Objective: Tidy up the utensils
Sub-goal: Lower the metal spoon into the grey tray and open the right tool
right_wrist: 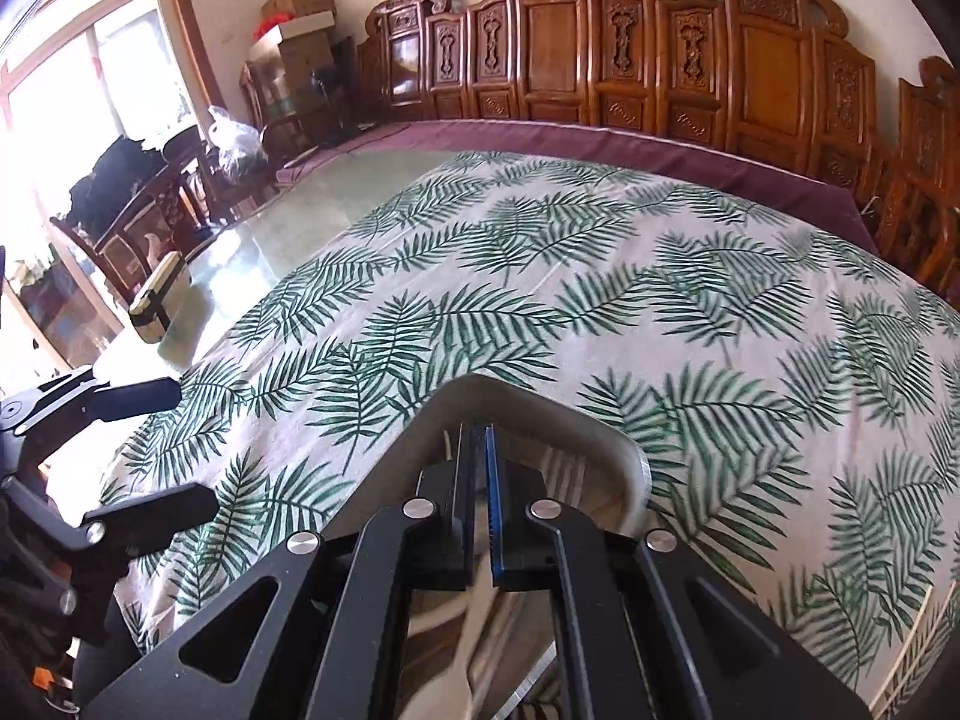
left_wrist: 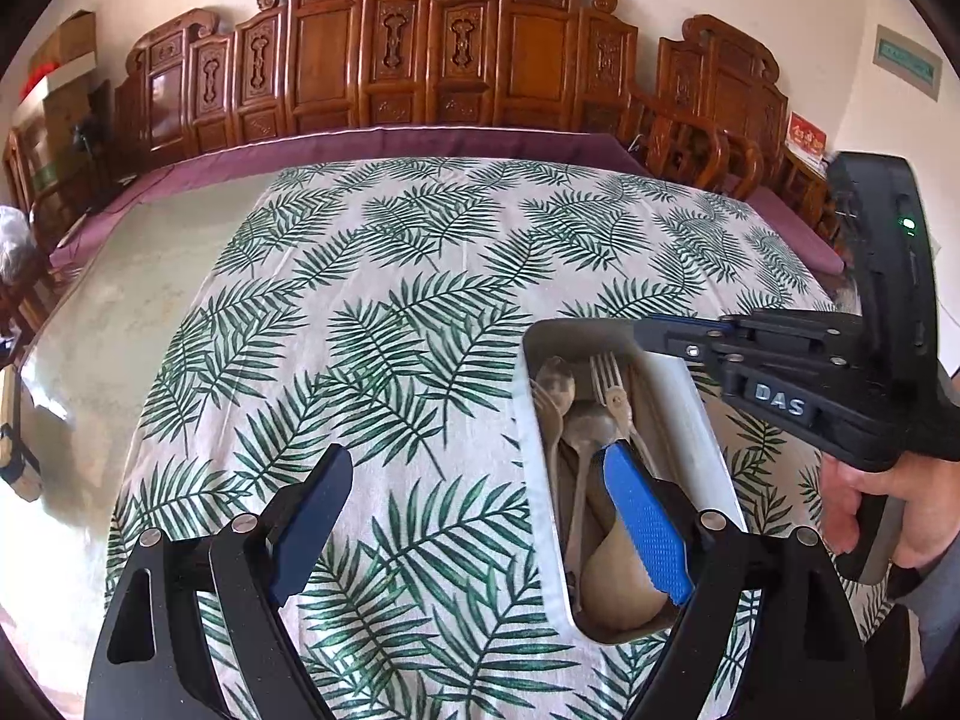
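The left hand-held gripper point(left_wrist: 480, 516) has its jaws wide apart over a bench point(left_wrist: 120, 324) with a leaf-print cloth point(left_wrist: 384, 312). A white tray point(left_wrist: 540, 480) lies on the cloth. Inside it are a fork point(left_wrist: 609, 387), spoons point(left_wrist: 558, 390) and a tan scoop point(left_wrist: 618, 588). The right hand-held gripper point(left_wrist: 645, 330) reaches over the tray's far end, held by a hand point(left_wrist: 870, 510).

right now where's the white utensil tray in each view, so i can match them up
Left wrist view: the tray sits right of centre on the tablecloth, with forks and spoons inside, partly behind the left hand-held gripper's blue pad.
Right wrist view: the tray is at lower centre, its far rounded rim showing just beyond the shut right hand-held gripper.
Shared landmark: the leaf-print tablecloth under the tray.
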Available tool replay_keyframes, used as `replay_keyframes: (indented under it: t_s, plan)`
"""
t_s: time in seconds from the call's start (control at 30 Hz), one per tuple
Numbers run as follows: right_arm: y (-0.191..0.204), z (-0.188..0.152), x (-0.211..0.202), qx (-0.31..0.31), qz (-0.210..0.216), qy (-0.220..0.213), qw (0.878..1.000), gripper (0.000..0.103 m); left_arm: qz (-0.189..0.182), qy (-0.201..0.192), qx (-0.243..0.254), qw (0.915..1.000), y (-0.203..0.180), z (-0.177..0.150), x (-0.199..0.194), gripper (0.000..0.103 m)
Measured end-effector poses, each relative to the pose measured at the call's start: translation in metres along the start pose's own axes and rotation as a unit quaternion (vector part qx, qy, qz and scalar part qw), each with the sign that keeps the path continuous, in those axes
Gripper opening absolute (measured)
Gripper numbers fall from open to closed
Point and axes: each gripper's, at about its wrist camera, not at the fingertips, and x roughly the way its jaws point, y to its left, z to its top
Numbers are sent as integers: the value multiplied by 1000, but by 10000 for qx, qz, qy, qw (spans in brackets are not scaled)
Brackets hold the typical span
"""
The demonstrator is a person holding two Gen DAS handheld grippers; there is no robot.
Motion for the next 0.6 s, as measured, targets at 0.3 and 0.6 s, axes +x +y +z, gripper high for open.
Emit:
replay_keyframes:
  t_s: [0.3, 0.6]
  plan:
    - [-37, -48, -68, 73, -443, -286, 9986, 30, -134, -54, 161, 9998, -35, 1, 3, 84]
    - [-93, -129, -134, 498, -1125, -376, 9917, 41, -482, -110, 317, 9983, -90, -4, 9, 91]
